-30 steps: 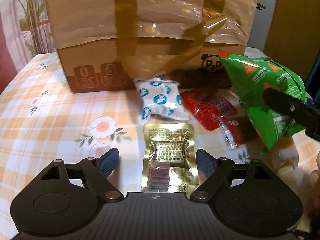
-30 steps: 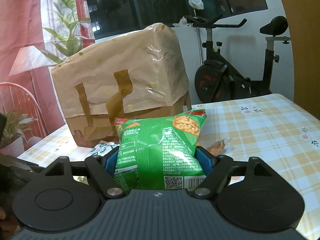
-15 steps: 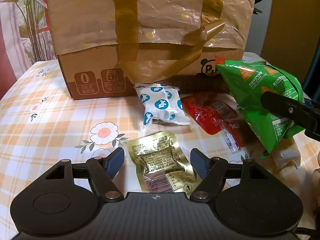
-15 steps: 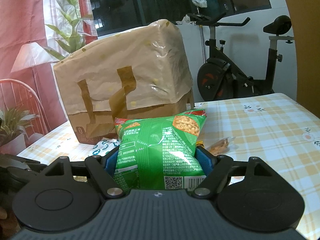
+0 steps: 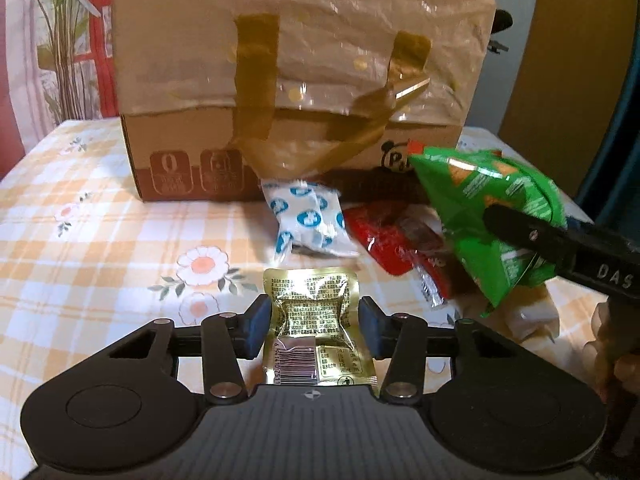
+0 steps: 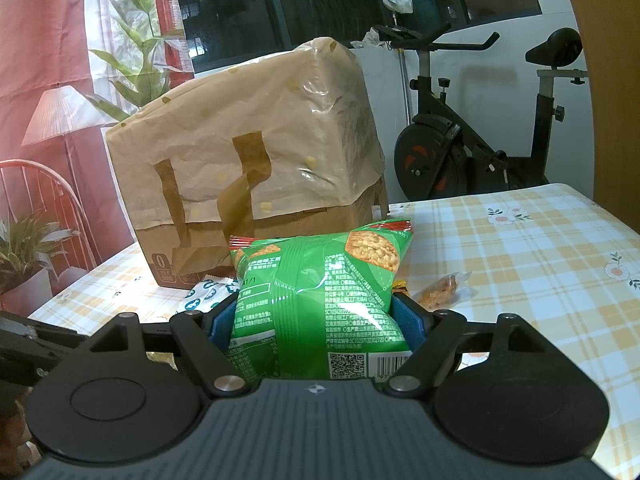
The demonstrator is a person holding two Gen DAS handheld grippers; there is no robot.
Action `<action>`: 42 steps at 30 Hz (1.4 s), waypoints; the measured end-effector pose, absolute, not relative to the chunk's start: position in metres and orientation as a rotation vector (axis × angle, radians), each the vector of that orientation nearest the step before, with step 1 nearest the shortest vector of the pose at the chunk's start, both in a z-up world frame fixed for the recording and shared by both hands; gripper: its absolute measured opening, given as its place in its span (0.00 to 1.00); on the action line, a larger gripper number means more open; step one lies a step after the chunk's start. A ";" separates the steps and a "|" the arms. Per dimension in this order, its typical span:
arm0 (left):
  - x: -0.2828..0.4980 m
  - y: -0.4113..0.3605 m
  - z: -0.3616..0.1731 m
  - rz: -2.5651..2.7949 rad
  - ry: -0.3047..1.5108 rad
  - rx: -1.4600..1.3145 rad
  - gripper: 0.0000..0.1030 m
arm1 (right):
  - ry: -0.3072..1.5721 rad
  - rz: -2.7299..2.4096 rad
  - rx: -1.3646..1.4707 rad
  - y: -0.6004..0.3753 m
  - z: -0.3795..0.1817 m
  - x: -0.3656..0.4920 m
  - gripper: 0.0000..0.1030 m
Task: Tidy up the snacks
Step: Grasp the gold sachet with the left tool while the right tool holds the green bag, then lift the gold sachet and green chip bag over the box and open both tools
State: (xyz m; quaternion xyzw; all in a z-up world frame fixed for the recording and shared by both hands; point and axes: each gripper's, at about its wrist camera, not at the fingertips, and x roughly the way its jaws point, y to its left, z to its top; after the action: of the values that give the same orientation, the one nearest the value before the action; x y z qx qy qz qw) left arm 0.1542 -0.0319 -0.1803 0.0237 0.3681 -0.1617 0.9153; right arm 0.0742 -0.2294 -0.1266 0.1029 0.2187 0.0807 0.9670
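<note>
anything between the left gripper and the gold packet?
Nothing visible. The gold packet lies flat on the tablecloth directly between the left gripper fingers, whose jaws are closing on it. The other snacks sit farther back, clear of it.

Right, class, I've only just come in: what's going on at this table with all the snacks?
A person is sorting snacks with a handheld gripper in each hand. The right gripper holds a green cracker bag clamped upright. The left gripper is closing its fingers on a gold foil packet on the checked tablecloth. More packets lie before the paper-covered cardboard box.
</note>
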 end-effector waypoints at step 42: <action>0.200 -0.004 -0.004 -0.380 0.335 0.001 0.50 | 0.131 0.207 0.149 -0.229 0.027 0.087 0.77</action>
State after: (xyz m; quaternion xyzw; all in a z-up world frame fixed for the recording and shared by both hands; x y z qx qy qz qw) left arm 0.2004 -0.0037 -0.0041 0.0006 0.1658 -0.1878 0.9681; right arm 0.0872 -0.2294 0.0267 0.0742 0.0650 0.1031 0.9898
